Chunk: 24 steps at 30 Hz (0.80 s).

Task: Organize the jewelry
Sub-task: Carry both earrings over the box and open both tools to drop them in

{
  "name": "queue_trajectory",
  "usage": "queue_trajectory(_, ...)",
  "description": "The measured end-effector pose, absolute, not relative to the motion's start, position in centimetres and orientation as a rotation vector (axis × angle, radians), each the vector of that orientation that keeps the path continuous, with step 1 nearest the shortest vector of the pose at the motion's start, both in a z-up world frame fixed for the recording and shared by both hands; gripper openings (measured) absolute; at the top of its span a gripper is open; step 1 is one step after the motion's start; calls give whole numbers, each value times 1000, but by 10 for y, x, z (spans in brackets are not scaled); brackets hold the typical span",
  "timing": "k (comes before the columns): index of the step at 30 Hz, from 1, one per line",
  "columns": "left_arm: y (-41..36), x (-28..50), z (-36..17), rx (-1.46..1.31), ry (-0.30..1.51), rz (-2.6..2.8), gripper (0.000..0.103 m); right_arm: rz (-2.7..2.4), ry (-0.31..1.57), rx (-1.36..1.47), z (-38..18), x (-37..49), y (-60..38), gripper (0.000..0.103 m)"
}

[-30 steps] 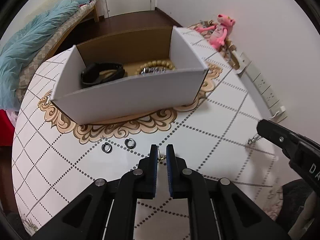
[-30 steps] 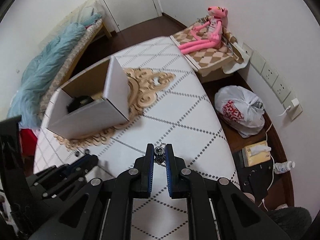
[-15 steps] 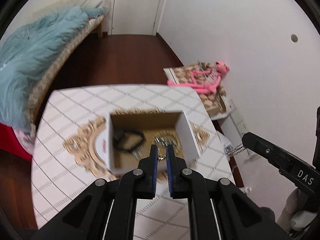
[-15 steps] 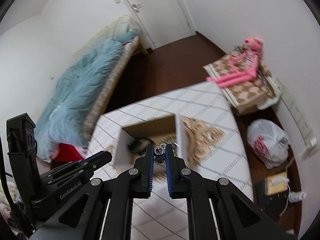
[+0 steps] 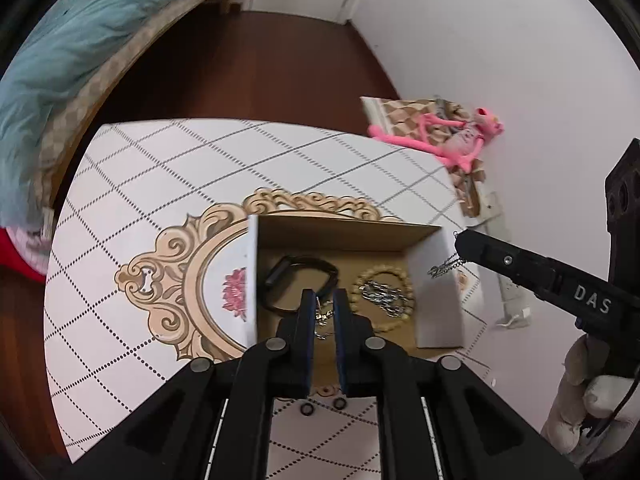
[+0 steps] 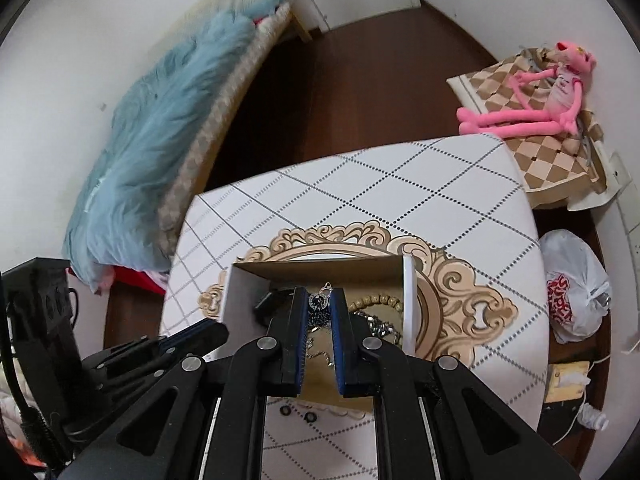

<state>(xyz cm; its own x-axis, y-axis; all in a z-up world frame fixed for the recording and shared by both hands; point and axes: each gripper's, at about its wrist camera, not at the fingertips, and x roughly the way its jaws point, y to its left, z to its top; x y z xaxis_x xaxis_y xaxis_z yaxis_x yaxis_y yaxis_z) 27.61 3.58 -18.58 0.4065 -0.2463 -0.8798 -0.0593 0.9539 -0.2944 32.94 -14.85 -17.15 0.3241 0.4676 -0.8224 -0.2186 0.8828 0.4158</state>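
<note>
Two Chain Pieces Held Above the Open Box

Both grippers hang over the cardboard box (image 5: 436,280), which stands on the patterned table (image 5: 168,168). The box holds a black band (image 5: 298,276), a beaded bracelet (image 5: 382,276) and a silver link chain (image 5: 380,294).

1. Left gripper (image 5: 324,304): fingers nearly closed, pinching a thin gold chain (image 5: 322,316) that dangles between the pads above the box floor.
2. Right gripper (image 6: 320,308): fingers nearly closed on a silver necklace with a ring pendant (image 6: 325,294); its chain (image 5: 444,266) trails below the fingertips, near the box's right wall.
3. Two small dark rings (image 5: 322,406) lie on the table, just in front of the box.

Handling, as judged: both chains are very light, limp and thin, so they offer no stiff part and can slip through a loose pinch or snag on the box rim. Best hold is on a bunched section or the pendant. The rings are small, hard and likely to skid; take them across the outer edge.

Change from one second earlier: both grippers were low at the table surface, well in front of the box. They have since lifted and advanced, holding their chains, to a position directly above the box opening.
</note>
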Motion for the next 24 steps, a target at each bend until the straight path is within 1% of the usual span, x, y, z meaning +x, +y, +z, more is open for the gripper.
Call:
queue_trajectory(1,38,279,-190,-303,1165,-100,9,457,1172,240,-176,335,-146,12)
queue_trajectory(3,41,284,-196,-295,1200,-48,15,446,1196,233,-184,345,-142,12)
queue_trajectory(4,43,285,-197,-289,1207,-33,27,440,1207,222,-188,349,-139,12)
queue_trajectory(5,45,286,-198,-280,1204,-19,52,435,1239,213,-194,355,-137,13)
queue_trajectory(6,47,286,-197,-275,1193,-7,65,432,1259,212,-197,358,-136,15)
queue_trajectory(7,49,285,-194,-268,1172,8,79,422,1268,211,-201,360,-136,28)
queue_trajectory(8,50,285,-192,-263,1160,13,80,417,1266,207,-202,361,-136,47)
queue_trajectory(9,52,285,-191,-255,1154,20,80,413,1259,203,-202,362,-137,53)
queue_trajectory(10,53,284,-189,-239,1151,36,80,409,1250,200,-200,361,-138,57)
queue_trajectory(12,55,285,-188,-222,1147,49,81,404,1236,197,-197,360,-140,57)
queue_trajectory(13,57,283,-187,-207,1140,66,85,391,1225,189,-194,358,-142,57)
queue_trajectory(14,58,282,-186,-196,1135,78,94,380,1212,177,-192,356,-143,57)
queue_trajectory(16,59,280,-185,-165,1122,102,100,342,1183,143,-186,350,-147,57)
queue_trajectory(18,59,276,-184,-132,1102,131,100,287,1160,85,-183,340,-149,71)
queue_trajectory(19,59,273,-183,-116,1086,145,101,255,1147,48,-182,333,-149,86)
queue_trajectory(20,59,270,-183,-106,1077,153,103,232,1141,25,-182,329,-150,93)
queue_trajectory(24,57,260,-186,-72,1058,175,103,166,1145,-64,-191,307,-148,94)
